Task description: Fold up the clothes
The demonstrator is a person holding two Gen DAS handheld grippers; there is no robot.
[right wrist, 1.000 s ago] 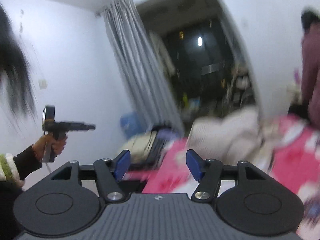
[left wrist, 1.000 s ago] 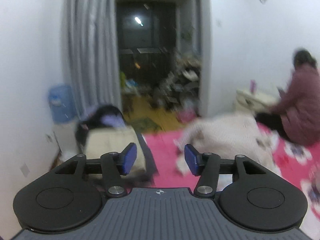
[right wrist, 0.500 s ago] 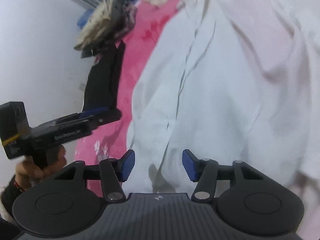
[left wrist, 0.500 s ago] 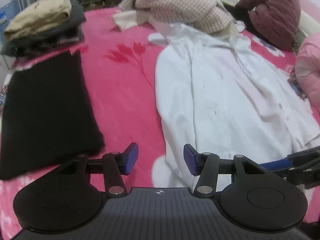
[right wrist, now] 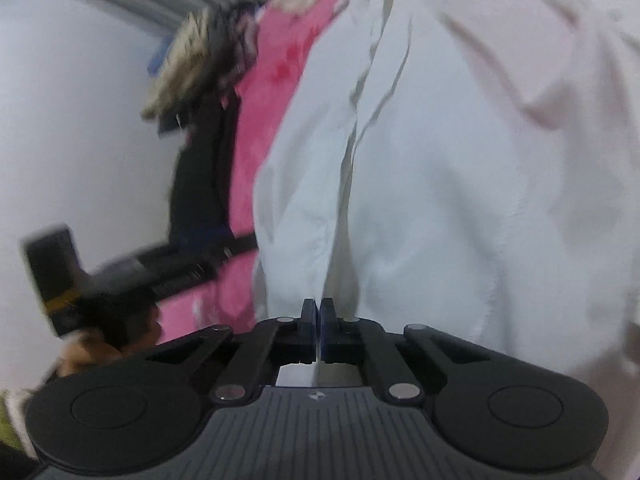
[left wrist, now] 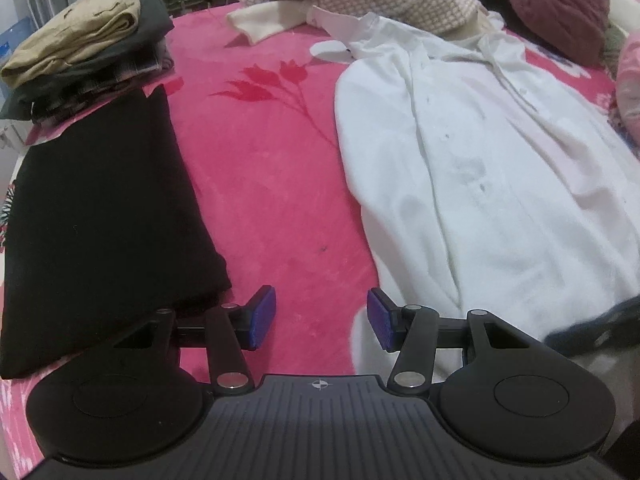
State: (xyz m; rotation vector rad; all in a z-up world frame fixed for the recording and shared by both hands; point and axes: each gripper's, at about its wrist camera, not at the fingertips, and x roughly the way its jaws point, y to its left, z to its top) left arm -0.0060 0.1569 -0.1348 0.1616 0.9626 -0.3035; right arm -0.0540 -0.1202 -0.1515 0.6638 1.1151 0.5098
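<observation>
white shirt (left wrist: pixel 480 184) | spread flat, unfolded, wrinkled | right side of pink blanket (left wrist: pixel 272 168), collar at far end

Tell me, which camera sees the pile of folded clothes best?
The left wrist view: the folded pile sits sharp at top left, tan piece on top of dark ones. The right wrist view shows the pile only as a blur beside the white shirt.

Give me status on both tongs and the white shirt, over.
Left tongs open over pink blanket, nothing between. Right tongs shut at the hem of the white shirt; grip on cloth unclear. Black garment lies apart, nothing in the way.
</observation>
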